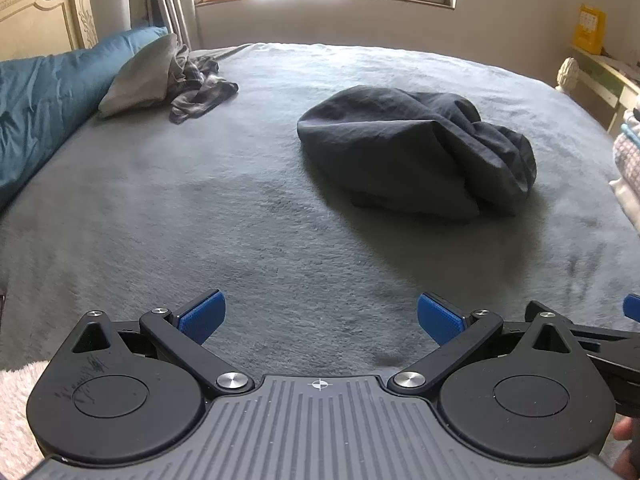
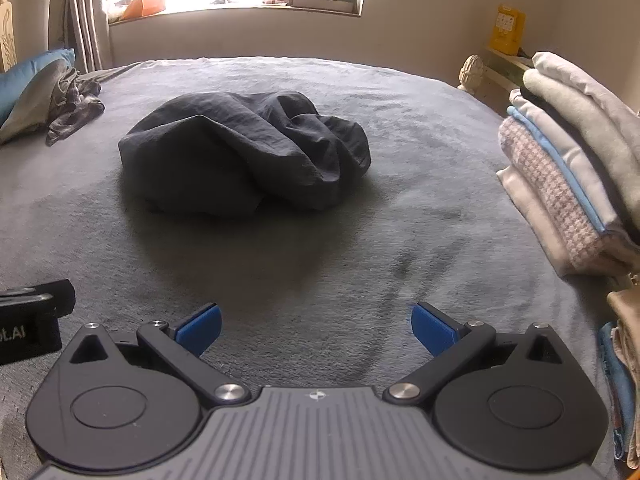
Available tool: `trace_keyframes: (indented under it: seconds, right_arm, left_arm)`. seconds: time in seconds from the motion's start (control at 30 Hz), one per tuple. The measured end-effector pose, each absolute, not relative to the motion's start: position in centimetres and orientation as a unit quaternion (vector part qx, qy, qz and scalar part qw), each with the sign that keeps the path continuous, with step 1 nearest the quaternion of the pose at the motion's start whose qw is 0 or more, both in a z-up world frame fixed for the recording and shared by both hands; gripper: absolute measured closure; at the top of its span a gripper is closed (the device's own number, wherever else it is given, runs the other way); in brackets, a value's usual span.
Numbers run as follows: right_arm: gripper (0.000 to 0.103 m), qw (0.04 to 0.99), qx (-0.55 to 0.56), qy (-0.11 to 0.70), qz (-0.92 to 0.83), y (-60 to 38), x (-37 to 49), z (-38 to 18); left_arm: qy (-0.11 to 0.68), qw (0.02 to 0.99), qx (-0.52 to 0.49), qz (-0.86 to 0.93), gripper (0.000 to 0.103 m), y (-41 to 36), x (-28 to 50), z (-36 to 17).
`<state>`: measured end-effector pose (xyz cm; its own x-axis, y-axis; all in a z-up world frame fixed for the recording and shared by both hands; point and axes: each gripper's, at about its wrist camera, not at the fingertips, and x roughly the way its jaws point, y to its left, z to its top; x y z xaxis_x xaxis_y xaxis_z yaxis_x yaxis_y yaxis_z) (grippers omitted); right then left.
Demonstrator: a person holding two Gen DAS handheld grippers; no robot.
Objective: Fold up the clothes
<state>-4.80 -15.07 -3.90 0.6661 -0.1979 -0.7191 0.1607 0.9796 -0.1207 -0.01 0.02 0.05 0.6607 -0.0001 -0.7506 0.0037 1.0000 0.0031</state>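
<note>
A dark grey garment lies crumpled in a mound on the grey bed cover, out in the open middle of the bed, ahead of both tools and well apart from them. Its long axis runs roughly left to right across the views; the smoother, flatter end lies to the left and the bunched, heavily creased end to the right. Which part of the garment is which cannot be told.

The left tool hovers low over the cover with its blue pads spread wide and nothing between them. The right tool is likewise wide apart and empty, just beside the left one.

At the right edge of the bed stands a stack of folded clothes, pale grey, white, light blue and a houndstooth piece. Near the teal pillow and a grey pillow lies a striped, rumpled garment. On the black body of the left tool in the right wrist view, the letters "t.AI" can be read; the yellow box on the shelf carries print too small to read.
</note>
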Motion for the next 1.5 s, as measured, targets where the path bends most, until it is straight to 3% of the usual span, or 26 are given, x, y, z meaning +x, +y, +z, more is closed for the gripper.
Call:
trace_keyframes:
  seconds: [0.37,1.3,1.5]
  right_arm:
    - [0.000,0.905,0.005,0.412,-0.102,-16.4,-4.4,-4.2]
    - [0.000,0.909,0.003,0.404,-0.105,-16.2,-4.4,-4.1]
    - [0.000,0.910,0.002,0.401,-0.108,-16.4,-4.4,-4.1]
  left_arm:
    - [0.413,0.910,-0.018,-0.017,0.000,-0.2,0.5,0.8]
    - [0.402,0.915,0.048,-0.004,0.002,-1.9,1.0,1.8]
    - [0.407,0.913,0.018,-0.007,0.000,-1.6,1.4,1.9]
